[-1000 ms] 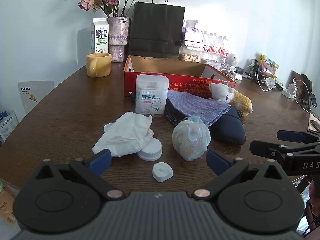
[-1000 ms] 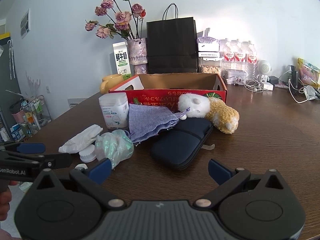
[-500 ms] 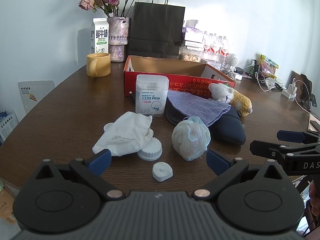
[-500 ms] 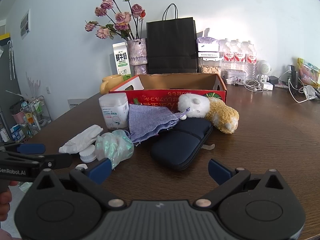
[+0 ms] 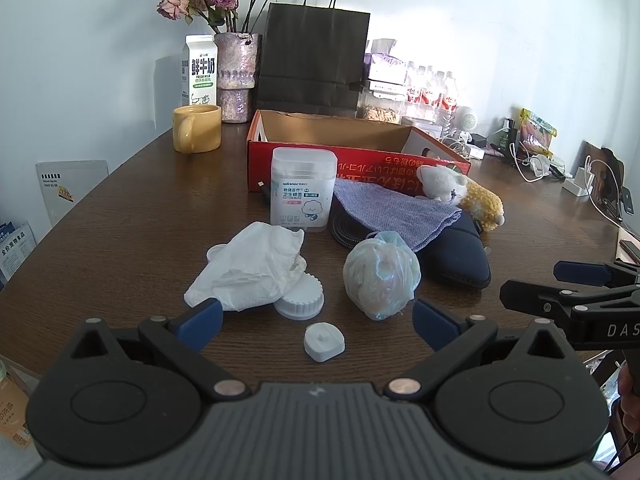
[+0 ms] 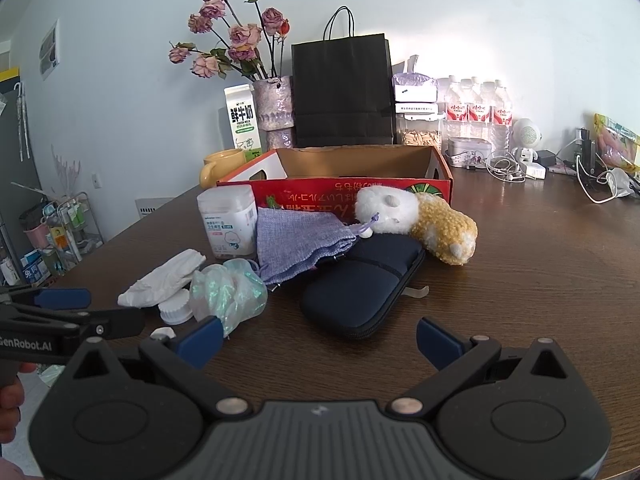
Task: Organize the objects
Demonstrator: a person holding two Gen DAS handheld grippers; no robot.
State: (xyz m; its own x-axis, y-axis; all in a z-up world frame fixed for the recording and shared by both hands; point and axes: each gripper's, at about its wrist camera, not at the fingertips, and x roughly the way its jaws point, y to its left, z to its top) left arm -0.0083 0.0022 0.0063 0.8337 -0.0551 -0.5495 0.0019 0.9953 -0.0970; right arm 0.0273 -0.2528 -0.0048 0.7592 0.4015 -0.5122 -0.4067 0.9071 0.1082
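Both tools, left [image 5: 316, 316] and right [image 6: 318, 334], hang open and empty; take the near plastic bag [image 5: 380, 276] first, then lift it into the far red box [image 5: 360, 148].

This looks like a lived-in home room, with a dark wooden table [image 5: 120, 220] pushed against a plain pale wall [image 6: 120, 80]. Along the table's far edge stand a vase of dried roses [image 5: 239, 76], a milk carton [image 5: 199, 70], a yellow mug [image 5: 197, 128], a black paper shopping bag [image 6: 342, 92] and a pack of water bottles [image 6: 478, 110]. Chargers and tangled cables [image 6: 560, 168] crowd the far right corner. Beyond the left edge, a small rack of household bottles [image 6: 64, 228] stands on the floor.
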